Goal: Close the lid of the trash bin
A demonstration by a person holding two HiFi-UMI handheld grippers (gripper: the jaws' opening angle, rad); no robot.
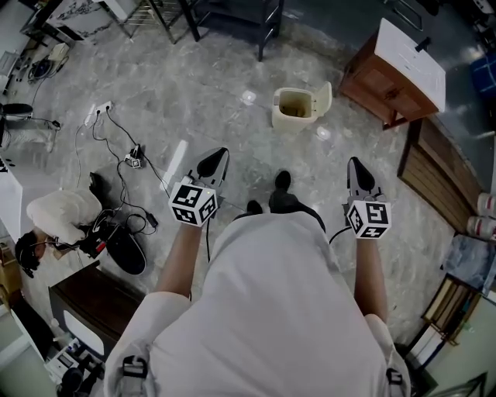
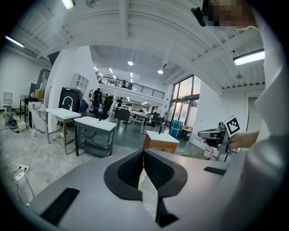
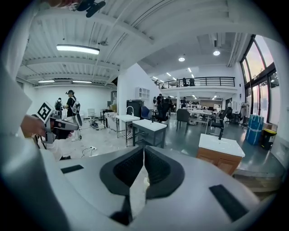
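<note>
A small cream trash bin (image 1: 295,106) stands on the marble floor ahead of me, its lid (image 1: 324,98) raised upright on the right side. Both grippers are held level in front of my body, well short of the bin and apart from it. My left gripper (image 1: 217,155) is to the bin's lower left, its jaws (image 2: 143,151) pressed together with nothing between them. Off to the bin's lower right, my right gripper (image 1: 354,163) has its jaws (image 3: 144,148) closed and empty too. In both gripper views the jaws hide the bin.
A wooden cabinet with a white top (image 1: 399,74) stands right of the bin, with wooden panels (image 1: 438,170) beside it. Cables and a power strip (image 1: 116,147) lie on the floor at left, near a crouched person (image 1: 54,217). Dark table legs (image 1: 232,19) stand behind the bin.
</note>
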